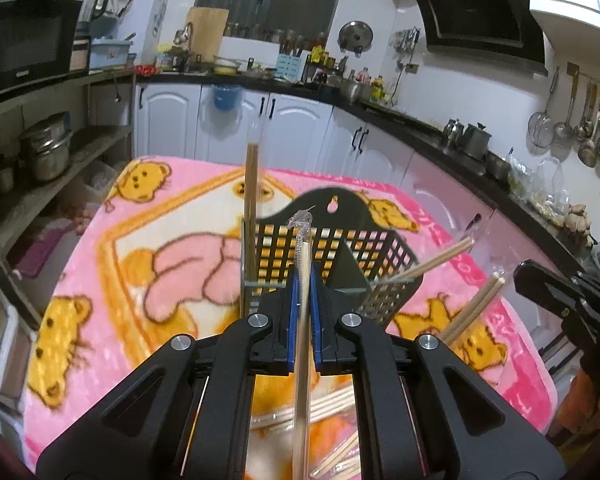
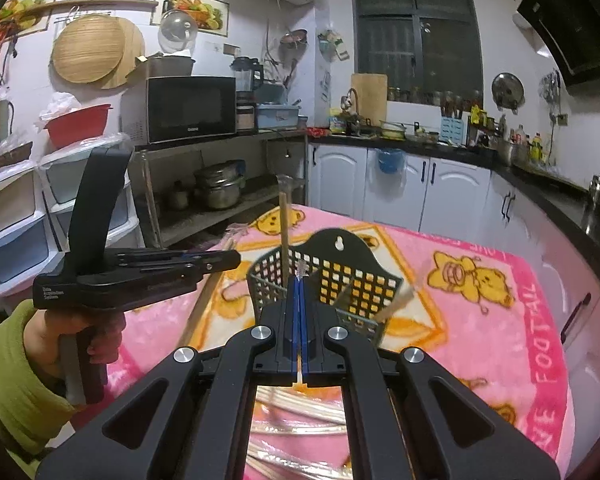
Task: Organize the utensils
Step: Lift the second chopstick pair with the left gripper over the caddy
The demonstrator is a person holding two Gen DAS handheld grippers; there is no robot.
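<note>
A black perforated utensil basket [image 1: 340, 248] [image 2: 340, 272] stands on the pink bear blanket. A dark chopstick pair [image 1: 251, 200] [image 2: 284, 232] stands upright in its left corner. A pale pair [image 1: 440, 260] [image 2: 396, 300] leans out over its right rim. My left gripper [image 1: 304, 276] [image 2: 236, 258] is shut on a pale plastic-wrapped chopstick pair [image 1: 302, 360] in front of the basket. My right gripper [image 2: 300, 280] [image 1: 520, 276] is shut on another wrapped pair [image 2: 300, 378], its twisted wrapper tip poking past the pads. Several wrapped pairs [image 1: 328, 408] [image 2: 296, 412] lie on the blanket below.
A hand in a green sleeve [image 2: 40, 360] grips the left tool. One more pale pair [image 1: 476, 304] shows right of the basket, its lower end hidden. The blanket-covered table [image 1: 120, 300] is ringed by white cabinets [image 1: 300, 128], a dark counter [image 1: 460, 140] and a shelf of pots [image 2: 216, 192].
</note>
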